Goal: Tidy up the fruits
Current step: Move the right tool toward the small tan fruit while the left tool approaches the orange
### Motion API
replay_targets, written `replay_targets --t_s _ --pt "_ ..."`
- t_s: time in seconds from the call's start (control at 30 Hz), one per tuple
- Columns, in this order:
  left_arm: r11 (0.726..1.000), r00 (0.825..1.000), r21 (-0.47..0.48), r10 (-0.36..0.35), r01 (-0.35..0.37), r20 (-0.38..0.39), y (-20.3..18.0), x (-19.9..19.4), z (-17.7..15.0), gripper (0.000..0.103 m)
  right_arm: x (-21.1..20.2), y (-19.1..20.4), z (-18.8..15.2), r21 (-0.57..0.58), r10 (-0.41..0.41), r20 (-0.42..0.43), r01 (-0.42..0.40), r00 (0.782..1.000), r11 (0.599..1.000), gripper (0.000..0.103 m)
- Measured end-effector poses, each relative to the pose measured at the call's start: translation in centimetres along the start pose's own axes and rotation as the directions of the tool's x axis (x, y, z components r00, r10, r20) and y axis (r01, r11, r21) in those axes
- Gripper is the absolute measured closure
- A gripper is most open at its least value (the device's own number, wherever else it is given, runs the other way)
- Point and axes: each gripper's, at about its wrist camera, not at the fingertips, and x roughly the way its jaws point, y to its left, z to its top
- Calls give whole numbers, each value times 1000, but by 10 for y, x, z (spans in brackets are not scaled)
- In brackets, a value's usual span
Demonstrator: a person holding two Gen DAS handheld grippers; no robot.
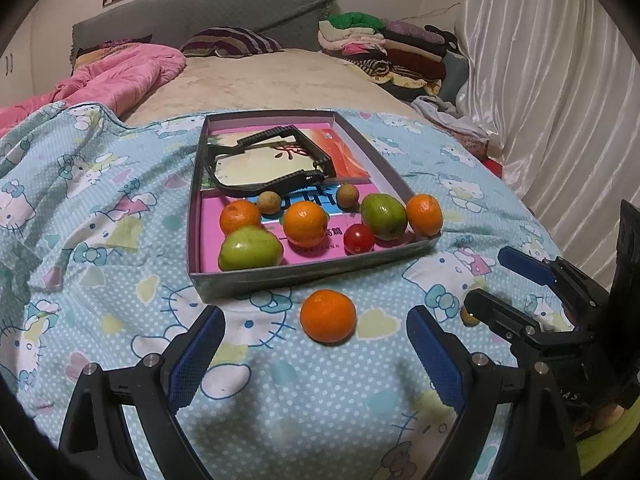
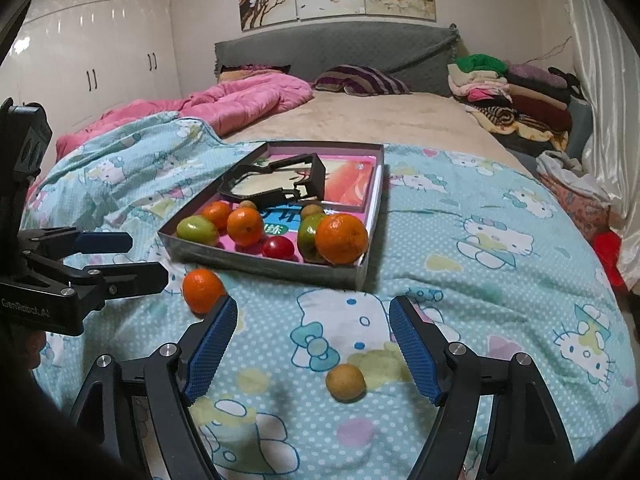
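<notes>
A grey tray [image 1: 312, 270] on the cartoon-print blanket holds three oranges, two green fruits [image 1: 250, 248], a red tomato [image 1: 359, 239] and two small brown fruits. A loose orange [image 1: 328, 315] lies on the blanket just ahead of my left gripper [image 1: 316, 344], which is open and clear of it. My right gripper [image 2: 314, 332] is open, with a small brown fruit [image 2: 345, 382] on the blanket between its fingers, nearer the right pad [image 2: 412, 344] and untouched. The right wrist view also shows the loose orange [image 2: 203, 290], the tray [image 2: 272, 270] and the left gripper [image 2: 120, 258].
A black plastic frame [image 1: 272, 160] lies on a book in the tray's far half. A pink quilt [image 1: 120, 76] is bunched at the back left, a pile of folded clothes [image 1: 384, 48] sits at the back right, and a white curtain [image 1: 560, 100] hangs along the right.
</notes>
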Motion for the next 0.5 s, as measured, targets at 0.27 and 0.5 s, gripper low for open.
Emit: replay_targets --t_s 0.27,0.5 --pt "1000 1000 11 -9 10 -9 -4 2 -5 11 -1 -4 -11 24 -16 -27 17 1000 1000 24" --pt "1000 1000 23 -5 6 -10 -8 3 -9 11 -1 -5 -19 42 -35 -52 37 998 998 24"
